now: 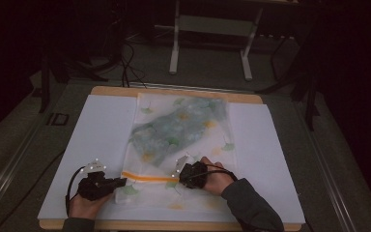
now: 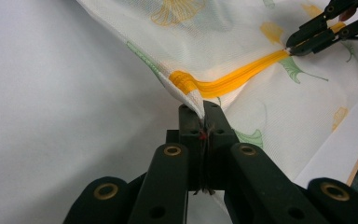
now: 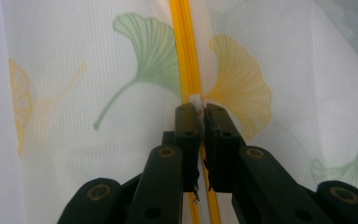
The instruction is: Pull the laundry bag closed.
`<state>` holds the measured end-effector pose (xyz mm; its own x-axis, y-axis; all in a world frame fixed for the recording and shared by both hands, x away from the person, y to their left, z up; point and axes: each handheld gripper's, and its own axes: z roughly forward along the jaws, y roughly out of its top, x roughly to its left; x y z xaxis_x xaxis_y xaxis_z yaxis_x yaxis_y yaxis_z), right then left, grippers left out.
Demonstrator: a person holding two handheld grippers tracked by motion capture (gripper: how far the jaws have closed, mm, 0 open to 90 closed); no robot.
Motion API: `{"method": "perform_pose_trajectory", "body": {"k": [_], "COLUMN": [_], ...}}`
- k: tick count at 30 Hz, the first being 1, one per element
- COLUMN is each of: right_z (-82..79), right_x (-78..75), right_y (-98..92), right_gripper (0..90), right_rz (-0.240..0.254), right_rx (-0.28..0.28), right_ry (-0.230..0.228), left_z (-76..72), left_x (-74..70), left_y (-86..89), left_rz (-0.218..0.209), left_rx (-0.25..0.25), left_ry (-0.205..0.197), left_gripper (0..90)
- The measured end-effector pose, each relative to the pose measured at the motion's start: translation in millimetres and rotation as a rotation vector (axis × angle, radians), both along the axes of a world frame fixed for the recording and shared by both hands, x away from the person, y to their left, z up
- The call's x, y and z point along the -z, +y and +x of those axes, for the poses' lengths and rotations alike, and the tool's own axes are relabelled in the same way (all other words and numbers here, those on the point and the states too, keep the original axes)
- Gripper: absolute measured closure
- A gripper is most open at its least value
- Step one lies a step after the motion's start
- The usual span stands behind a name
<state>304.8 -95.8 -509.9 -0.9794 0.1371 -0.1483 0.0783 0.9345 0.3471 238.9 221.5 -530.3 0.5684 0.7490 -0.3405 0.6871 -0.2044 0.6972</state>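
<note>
A white mesh bag printed with ginkgo leaves lies on the table, a blue-green cloth inside it. An orange zipper crosses its near end. My left gripper is shut on the bag's corner at the zipper's left end; in the left gripper view the jaws pinch the fabric just below the zipper. My right gripper is shut on the small white zipper pull, with the zipper running straight ahead. The right gripper also appears far off in the left gripper view.
A white sheet covers the wooden table, with bare stretches on both sides of the bag. Behind the table stand a pale metal frame and dark cables on the floor. The room around is dim.
</note>
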Motion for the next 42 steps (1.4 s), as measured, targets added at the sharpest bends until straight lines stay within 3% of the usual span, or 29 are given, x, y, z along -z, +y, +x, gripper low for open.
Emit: {"method": "perform_pose_trajectory", "body": {"k": [42], "right_z": [4.5], "right_x": [-0.1], "right_y": [-48.5], "right_gripper": [84.6], "right_rz": [-0.018], "right_rx": [0.072], "right_ry": [0.007], "left_z": [0.2], "left_x": [0.1], "left_y": [0.4], "left_rz": [0.002], "left_rx": [0.000], "left_ry": [0.000], "left_gripper": [88.5]}}
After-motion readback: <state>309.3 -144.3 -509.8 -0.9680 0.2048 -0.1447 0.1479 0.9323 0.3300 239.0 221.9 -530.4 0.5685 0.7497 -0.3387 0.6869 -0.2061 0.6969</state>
